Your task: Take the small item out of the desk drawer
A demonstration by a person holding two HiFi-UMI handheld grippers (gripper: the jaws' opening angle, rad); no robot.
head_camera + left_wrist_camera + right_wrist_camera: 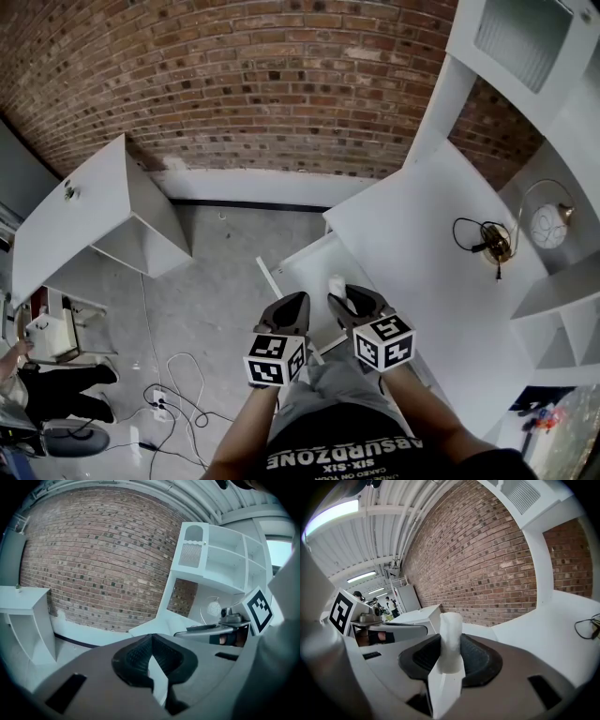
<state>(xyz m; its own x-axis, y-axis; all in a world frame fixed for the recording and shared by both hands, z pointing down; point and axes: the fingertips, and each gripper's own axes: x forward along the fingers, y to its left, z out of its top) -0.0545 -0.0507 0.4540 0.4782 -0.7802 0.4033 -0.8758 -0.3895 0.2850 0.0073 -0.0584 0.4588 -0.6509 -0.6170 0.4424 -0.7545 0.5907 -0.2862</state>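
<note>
My right gripper (345, 298) is shut on a small white item (337, 284), which stands upright between its dark pads (476, 656) in the right gripper view and pokes above them as a rounded white piece (451, 634). It hangs over the open white drawer (302, 267) that sticks out of the white desk (422, 253). Just to its left my left gripper (296, 305) holds nothing, and its tips (151, 637) meet. Each gripper shows in the other's view, the right gripper (220, 629) and the left gripper (393, 631).
A black cable and a small lamp (495, 242) lie on the desk's far right, below white shelves (562, 300). A white cabinet (94, 216) stands at left against the brick wall. Cables (173, 394) trail on the grey floor. A person (56, 389) is at the left edge.
</note>
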